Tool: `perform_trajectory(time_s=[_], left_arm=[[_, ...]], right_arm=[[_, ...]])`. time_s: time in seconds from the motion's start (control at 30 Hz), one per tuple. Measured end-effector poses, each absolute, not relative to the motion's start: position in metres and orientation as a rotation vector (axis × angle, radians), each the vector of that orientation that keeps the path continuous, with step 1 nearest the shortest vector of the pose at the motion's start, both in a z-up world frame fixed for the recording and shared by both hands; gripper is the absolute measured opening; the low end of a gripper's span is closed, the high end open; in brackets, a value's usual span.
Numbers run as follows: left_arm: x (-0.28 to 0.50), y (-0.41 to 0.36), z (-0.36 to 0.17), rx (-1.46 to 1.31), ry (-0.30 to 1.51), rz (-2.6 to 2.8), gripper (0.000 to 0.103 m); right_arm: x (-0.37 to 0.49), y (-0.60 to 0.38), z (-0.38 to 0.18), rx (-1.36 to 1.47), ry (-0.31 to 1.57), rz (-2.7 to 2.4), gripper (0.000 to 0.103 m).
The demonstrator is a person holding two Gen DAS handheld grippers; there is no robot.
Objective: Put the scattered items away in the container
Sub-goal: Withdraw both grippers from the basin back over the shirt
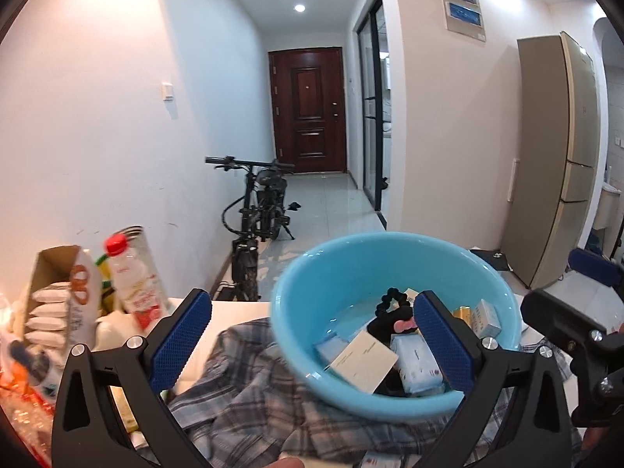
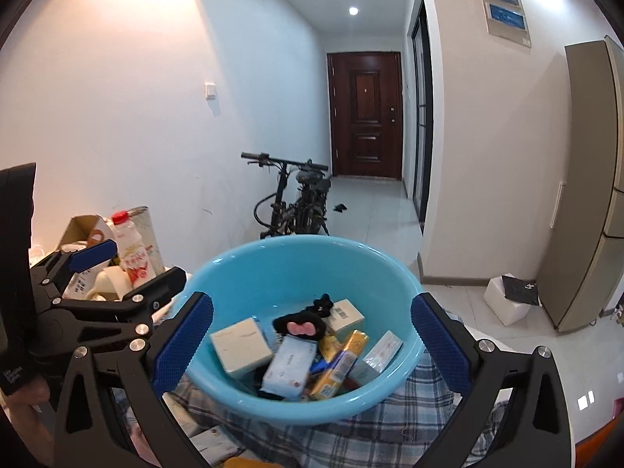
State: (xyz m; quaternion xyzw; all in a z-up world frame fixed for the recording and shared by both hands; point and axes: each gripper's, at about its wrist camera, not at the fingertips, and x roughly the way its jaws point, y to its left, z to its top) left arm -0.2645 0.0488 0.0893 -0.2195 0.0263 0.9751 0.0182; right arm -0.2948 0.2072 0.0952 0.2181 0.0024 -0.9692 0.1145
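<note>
Both grippers, left [image 1: 312, 335] & right [image 2: 312, 335], wide open, holding nothing. Blue basin [image 2: 273, 261] sits tilted on the plaid cloth [image 2: 390, 433], so imo a bump tips it.

- Dark red-brown panelled door [image 1: 308, 111], shut, at the far end of the hallway.
- Black bicycle [image 1: 257, 210], parked against the left white wall, handlebars toward the door.
- White wall switch [image 1: 168, 91], on the left wall.
- Two round ceiling lights [image 1: 299, 7], lit.
- Black-framed glass door [image 1: 372, 105], on the hallway's right side.
- Beige panel with two blue insets [image 1: 462, 6], high on the right wall.
- Tall beige refrigerator [image 1: 557, 163], standing at the right.
- White box with a black item on top [image 2: 513, 298], on the tiled floor near the refrigerator.
</note>
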Motion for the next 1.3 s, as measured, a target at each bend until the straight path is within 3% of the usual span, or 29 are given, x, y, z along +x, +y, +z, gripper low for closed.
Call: perform_trajectory(time_s=[0.4, 0.63, 0.97, 1.3], left_arm=[[-0.128, 0.019, 0.133, -0.583, 0.027, 3.064, 0.103], [-0.059, 0.023, 0.107, -0.577, 0.133, 3.079, 0.103], [-0.011, 0.036, 0.048, -0.703, 0.140, 3.053, 0.103], [-0.012, 0.031, 0.009, -0.872, 0.075, 3.022, 0.103]], right_arm=[[-0.146, 0.166, 0.154, 0.484, 0.170, -2.915, 0.103], [-0.078, 0.165, 0.123, 0.526, 0.097, -2.904, 0.103], [-0.036, 0.190, 0.056, 0.706, -0.092, -2.889, 0.103], [-0.042, 0.187, 0.020, 0.838, -0.016, -2.868, 0.103]])
